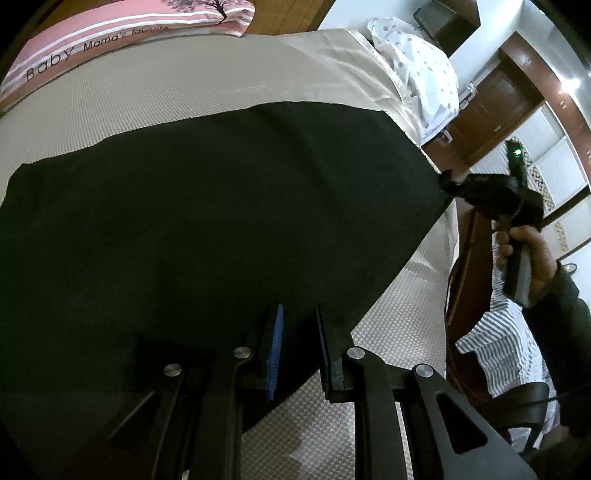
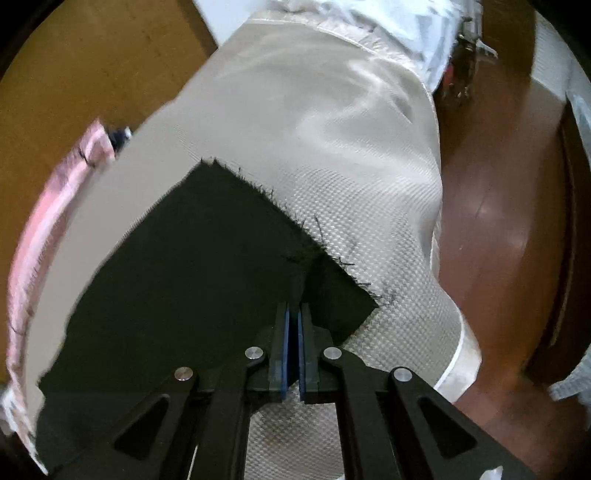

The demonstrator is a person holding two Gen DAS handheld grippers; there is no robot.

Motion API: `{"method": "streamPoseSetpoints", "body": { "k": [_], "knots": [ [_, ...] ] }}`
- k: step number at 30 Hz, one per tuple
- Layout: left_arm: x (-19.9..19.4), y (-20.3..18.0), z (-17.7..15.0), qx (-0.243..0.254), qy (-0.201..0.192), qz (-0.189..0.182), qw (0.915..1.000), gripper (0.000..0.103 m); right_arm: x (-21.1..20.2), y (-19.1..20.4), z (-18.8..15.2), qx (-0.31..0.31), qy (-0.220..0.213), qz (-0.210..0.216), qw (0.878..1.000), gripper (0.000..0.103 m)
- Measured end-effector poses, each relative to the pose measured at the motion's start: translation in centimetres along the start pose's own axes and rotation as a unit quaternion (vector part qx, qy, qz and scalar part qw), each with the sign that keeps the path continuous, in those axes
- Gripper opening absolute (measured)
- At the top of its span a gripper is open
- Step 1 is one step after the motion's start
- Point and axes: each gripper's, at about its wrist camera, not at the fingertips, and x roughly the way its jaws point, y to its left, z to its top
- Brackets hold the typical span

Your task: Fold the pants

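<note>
The black pants (image 1: 207, 206) lie spread flat on a beige textured bedsheet (image 1: 155, 92). My left gripper (image 1: 299, 317) is open, its blue-padded fingers (image 1: 275, 350) straddling the near edge of the pants. My right gripper (image 2: 294, 314) is shut on the pants (image 2: 192, 258) near their frayed hem corner and pinches the cloth between its blue pads. In the left wrist view the right gripper (image 1: 448, 182) shows at the pants' far right corner, held by a hand.
A pink striped pillow (image 1: 122, 33) lies at the bed's far side. A white dotted blanket (image 1: 421, 66) is bunched at the bed's end. Brown wooden floor (image 2: 509, 206) runs beside the bed. A grey striped cloth (image 1: 498, 347) hangs at right.
</note>
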Motion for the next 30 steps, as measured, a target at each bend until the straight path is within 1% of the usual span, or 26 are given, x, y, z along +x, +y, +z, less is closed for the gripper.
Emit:
{"method": "streamPoseSetpoints", "body": {
  "k": [2,6,8,11,12,13,15,16,17,18,19,21,23,24,26,27,28,29,30],
  "knots": [
    [-0.2,-0.1,0.0,0.002,0.001,0.002,1.0,0.019,-1.3,0.2,0.1,0.0,-0.014,0.008,1.0,0.002],
    [-0.5,0.0,-0.1,0.005,0.006,0.0,1.0,0.019,-2.7,-0.2,-0.1,-0.003,-0.036,0.005,0.999,0.002],
    [-0.3,0.1,0.0,0.002,0.008,-0.004,1.0,0.019,-2.1,-0.1,-0.4,-0.019,-0.034,-0.009,0.999,0.002],
    [-0.1,0.1,0.0,-0.002,0.009,-0.008,0.9999,0.019,-0.3,-0.9,-0.4,-0.013,-0.018,-0.021,1.0,0.002],
    [-0.2,0.1,-0.1,-0.001,0.009,-0.007,0.9999,0.019,-0.2,-1.1,-0.5,-0.009,-0.023,-0.024,0.999,0.001],
    [-0.2,0.0,-0.1,0.0,0.009,-0.006,0.9999,0.019,-0.2,-1.1,-0.6,-0.005,-0.026,-0.026,0.999,0.002],
    [-0.5,0.0,-0.1,-0.002,0.006,-0.003,1.0,0.019,-0.2,-1.0,-0.5,-0.008,-0.021,-0.033,0.999,0.003],
    [-0.9,0.1,0.0,-0.005,-0.004,0.003,1.0,0.019,-0.6,-0.9,-0.4,-0.009,-0.024,-0.052,0.998,0.016],
    [-1.6,0.3,-0.1,-0.008,-0.017,0.007,0.9998,0.019,-1.0,-0.9,-0.5,-0.01,-0.026,-0.064,0.998,0.032],
    [-2.3,0.7,0.0,-0.013,-0.03,0.007,0.9994,0.019,-1.8,-0.8,-0.5,-0.018,-0.038,-0.075,0.996,0.035],
    [-3.3,1.2,0.0,-0.02,-0.044,0.008,0.9988,0.02,-2.4,-0.7,-0.6,-0.024,-0.048,-0.076,0.996,0.035],
    [-5.0,2.4,0.0,-0.03,-0.067,0.025,0.997,0.022,-3.7,-0.1,-0.5,-0.042,-0.061,-0.08,0.994,0.035],
    [-7.3,4.2,-0.2,-0.041,-0.093,0.057,0.9931,0.024,-4.7,1.6,-0.3,-0.069,-0.063,-0.066,0.993,0.035],
    [-8.1,5.2,-0.3,-0.049,-0.104,0.069,0.991,0.025,-5.0,3.4,-0.1,-0.093,-0.061,-0.047,0.993,0.035],
    [-10.2,7.7,-0.9,-0.071,-0.122,0.1,0.9849,0.025,-5.4,6.3,-0.1,-0.129,-0.063,-0.027,0.989,0.035],
    [-11.2,9.1,-1.3,-0.085,-0.132,0.117,0.9807,0.025,-5.2,9.2,-0.4,-0.163,-0.053,0.006,0.985,0.035],
    [-11.8,10.1,-1.6,-0.092,-0.137,0.125,0.9783,0.025,-5.0,11.1,-0.7,-0.182,-0.043,0.028,0.982,0.035],
    [-12.5,11.4,-2.0,-0.103,-0.141,0.136,0.9752,0.025,-4.4,14.0,-1.3,-0.21,-0.025,0.064,0.975,0.035],
    [-13.1,12.6,-2.5,-0.116,-0.143,0.147,0.9718,0.026,-4.0,15.8,-1.8,-0.229,-0.013,0.086,0.97,0.035]
  ]
}}
